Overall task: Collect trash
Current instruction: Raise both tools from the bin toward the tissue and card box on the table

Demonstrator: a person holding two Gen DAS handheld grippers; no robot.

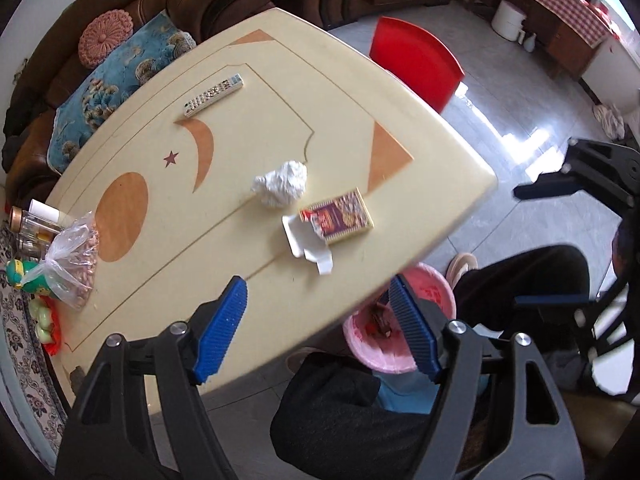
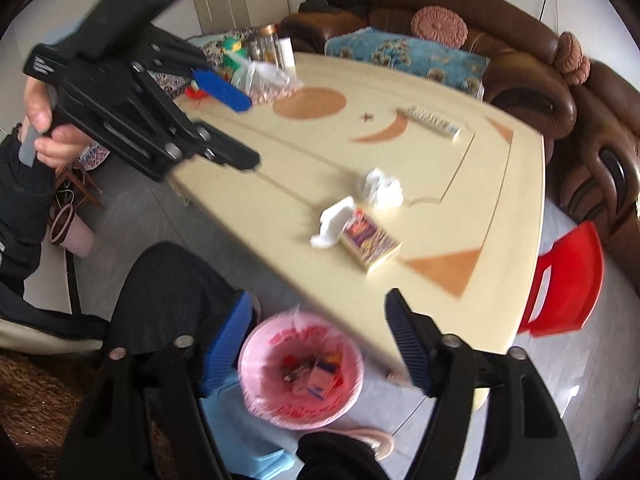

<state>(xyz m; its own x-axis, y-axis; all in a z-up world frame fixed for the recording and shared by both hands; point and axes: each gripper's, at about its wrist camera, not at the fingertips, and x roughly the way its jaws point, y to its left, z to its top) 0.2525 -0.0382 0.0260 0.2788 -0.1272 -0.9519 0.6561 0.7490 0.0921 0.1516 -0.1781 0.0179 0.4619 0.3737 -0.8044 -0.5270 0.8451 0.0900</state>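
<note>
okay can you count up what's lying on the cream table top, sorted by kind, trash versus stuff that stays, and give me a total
Trash: 2, the crumpled white tissue wad and the opened red-and-gold cardboard box.
Remote controls: 1, the white one.
Food bags: 1, the clear plastic bag of nuts.
Total: 4 on the cream table. Jars and toys at its far edge are not counted.

The table point(image 1: 400, 128) held one crumpled tissue point(image 1: 282, 183), one opened box point(image 1: 335, 219), one remote point(image 1: 213, 95) and one bag of nuts point(image 1: 74, 264).

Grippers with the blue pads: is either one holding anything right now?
No. Both the left gripper and the right gripper are open, with nothing between their pads.
</note>
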